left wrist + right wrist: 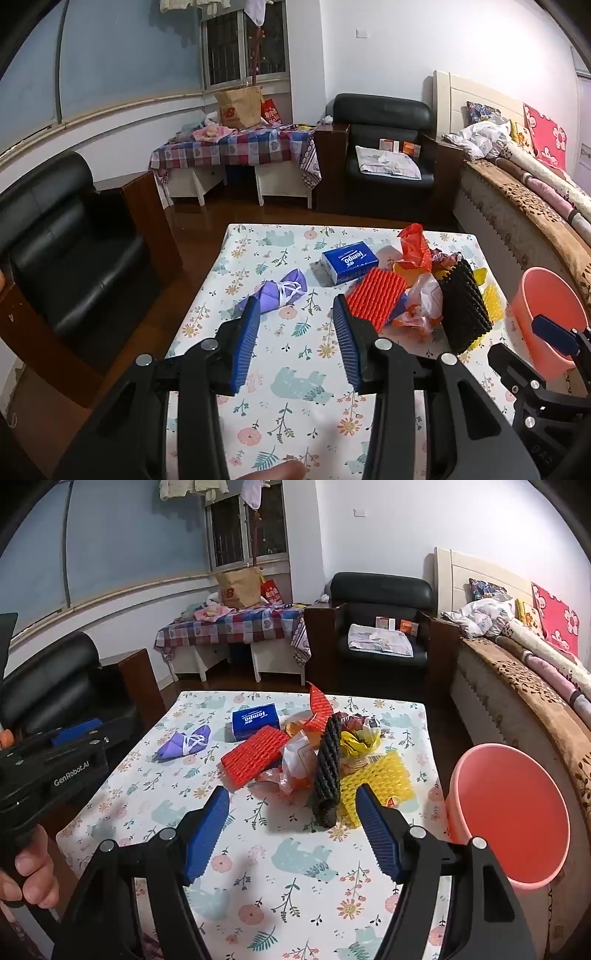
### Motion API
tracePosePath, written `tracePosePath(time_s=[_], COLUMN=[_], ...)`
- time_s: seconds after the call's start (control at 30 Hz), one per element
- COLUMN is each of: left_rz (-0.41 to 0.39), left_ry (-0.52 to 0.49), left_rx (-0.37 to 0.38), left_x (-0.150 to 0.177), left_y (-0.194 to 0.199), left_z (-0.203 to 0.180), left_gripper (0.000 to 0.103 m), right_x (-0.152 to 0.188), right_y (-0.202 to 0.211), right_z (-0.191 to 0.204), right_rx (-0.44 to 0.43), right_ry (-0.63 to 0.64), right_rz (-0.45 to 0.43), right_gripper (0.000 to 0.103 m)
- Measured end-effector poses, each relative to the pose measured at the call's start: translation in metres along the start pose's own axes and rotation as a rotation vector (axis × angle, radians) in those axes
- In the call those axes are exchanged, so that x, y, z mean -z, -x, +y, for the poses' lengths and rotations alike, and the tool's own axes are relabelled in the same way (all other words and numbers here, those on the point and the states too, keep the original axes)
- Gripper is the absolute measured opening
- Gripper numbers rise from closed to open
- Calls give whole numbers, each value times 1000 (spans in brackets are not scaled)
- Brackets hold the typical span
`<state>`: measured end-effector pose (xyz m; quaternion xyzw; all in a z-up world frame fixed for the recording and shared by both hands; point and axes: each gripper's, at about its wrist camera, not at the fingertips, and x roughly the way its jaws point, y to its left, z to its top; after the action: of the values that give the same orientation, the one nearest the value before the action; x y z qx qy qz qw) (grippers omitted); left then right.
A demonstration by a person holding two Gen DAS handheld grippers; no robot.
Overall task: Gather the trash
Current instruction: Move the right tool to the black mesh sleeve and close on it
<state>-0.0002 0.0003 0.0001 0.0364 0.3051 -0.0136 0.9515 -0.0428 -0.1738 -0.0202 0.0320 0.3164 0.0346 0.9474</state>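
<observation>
I am looking at a heap of trash lying on the floral-print tablecloth: a red foam net sleeve, a black foam net sleeve, a yellow foam net sleeve and crumpled plastic bags. A blue tissue pack is sitting just beyond, a purple cloth bundle lying apart on the left. The pink plastic bucket is standing at the right edge. My right gripper is hovering near the heap, fingers wide apart and empty; my left gripper is hanging with fingers apart, holding nothing.
</observation>
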Motion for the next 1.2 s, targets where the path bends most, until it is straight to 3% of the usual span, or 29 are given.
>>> tracePosePath(time_s=[0.63, 1.07, 1.2], left_rz=[14, 119, 124], left_ry=[-5, 62, 68], left_rx=[11, 268, 288], left_x=[-4, 16, 18], left_y=[-3, -34, -40], left_z=[1, 18, 20], left_gripper=[41, 41, 41], right_x=[-1, 6, 6], right_y=[-3, -22, -28], right_z=[-10, -33, -33], right_rx=[31, 82, 76], right_ry=[-17, -80, -74], right_rz=[5, 41, 50], right_gripper=[70, 70, 70])
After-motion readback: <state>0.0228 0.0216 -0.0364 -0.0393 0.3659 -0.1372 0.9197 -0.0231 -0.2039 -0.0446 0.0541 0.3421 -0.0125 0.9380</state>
